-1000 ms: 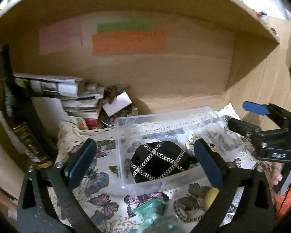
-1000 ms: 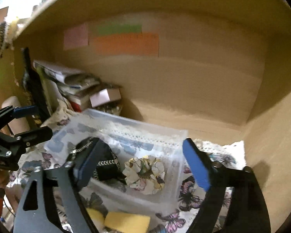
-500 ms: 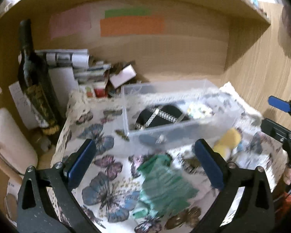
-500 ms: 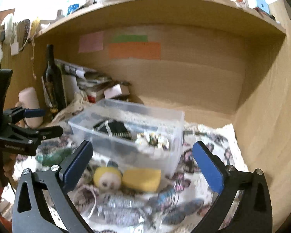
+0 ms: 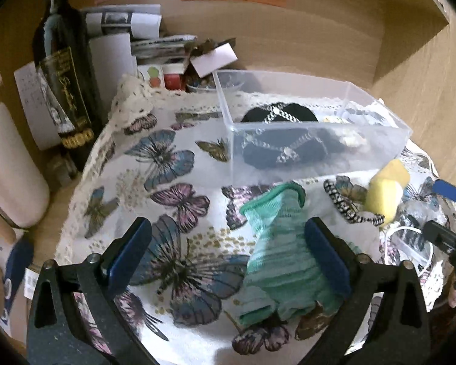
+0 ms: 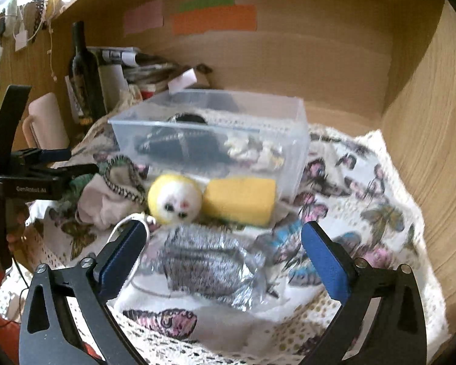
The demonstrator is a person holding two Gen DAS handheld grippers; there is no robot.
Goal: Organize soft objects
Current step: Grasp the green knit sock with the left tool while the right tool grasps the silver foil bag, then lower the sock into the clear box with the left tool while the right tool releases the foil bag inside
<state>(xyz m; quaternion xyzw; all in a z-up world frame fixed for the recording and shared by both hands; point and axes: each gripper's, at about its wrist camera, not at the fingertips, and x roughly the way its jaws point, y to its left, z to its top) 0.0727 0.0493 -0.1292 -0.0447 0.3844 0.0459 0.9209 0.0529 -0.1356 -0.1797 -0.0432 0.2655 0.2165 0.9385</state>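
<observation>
A clear plastic box holds a black cap with silver chains and a floral scrunchie. In front of it lie a green knitted cloth, a yellow plush ball with a face, a yellow sponge, a black-and-white braided band and a grey item in a clear bag. My left gripper is open above the cloth's left edge. My right gripper is open and empty over the bagged item.
A butterfly-print tablecloth covers the desk inside a wooden alcove. A dark wine bottle, stacked papers and a pink-white cylinder stand at the left. The wooden side wall is on the right.
Both grippers have pulled back from the box and tilted down. The items in front of the box have come into view beneath them. Both stay open.
</observation>
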